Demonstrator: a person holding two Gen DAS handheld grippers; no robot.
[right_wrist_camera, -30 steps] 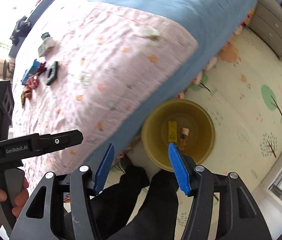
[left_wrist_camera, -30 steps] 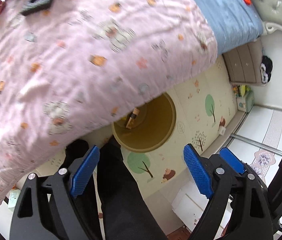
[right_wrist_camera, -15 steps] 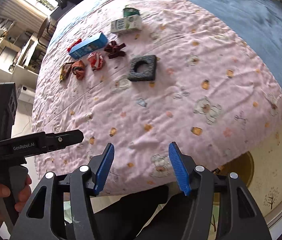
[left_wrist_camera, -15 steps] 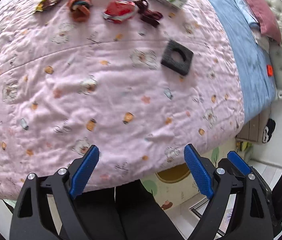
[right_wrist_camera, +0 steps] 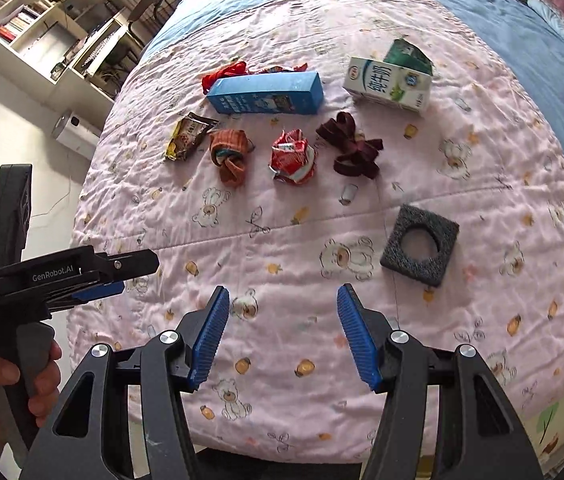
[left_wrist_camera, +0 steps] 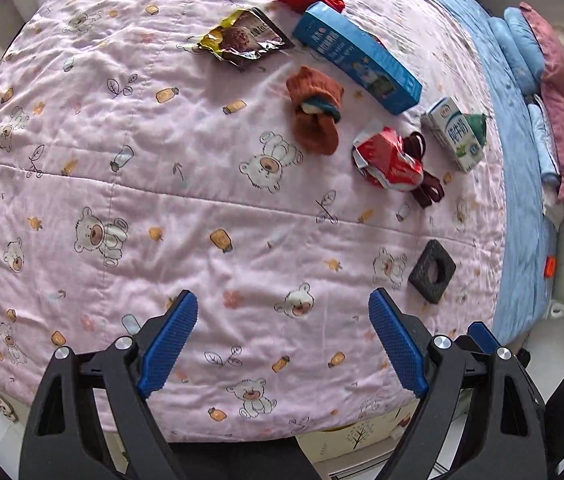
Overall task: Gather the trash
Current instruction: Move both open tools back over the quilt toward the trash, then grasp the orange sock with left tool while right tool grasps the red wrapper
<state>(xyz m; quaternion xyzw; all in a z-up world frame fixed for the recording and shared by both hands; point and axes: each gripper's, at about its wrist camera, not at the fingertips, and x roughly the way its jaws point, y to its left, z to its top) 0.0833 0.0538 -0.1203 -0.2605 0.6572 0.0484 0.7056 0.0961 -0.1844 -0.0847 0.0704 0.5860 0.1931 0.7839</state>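
A second before, both cameras had looked down at a yellow bin on the play mat beside the bed; half a second before, they had swung up over the pink bear-print quilt. At this moment the bin was out of both views, and the litter lay full in front. That swing reads as the end of one drop-off and the start of a fresh reach.

The left gripper hung over the near quilt with its blue pads spread wide and nothing between them. The right gripper was likewise spread and empty, above the near edge of the bed.

The trash sat in a loose cluster on the far half of the quilt: a long blue cardboard box, a white-and-green milk carton, a crumpled red foil wrapper, a brown-and-gold snack packet and a dark maroon ribbon tangle. A balled rust-orange sock lay between packet and wrapper (whether it counts as trash is doubtful). A square grey foam block with a round hole lay apart from the rest, nearest the right gripper, and looked the likeliest next pick.
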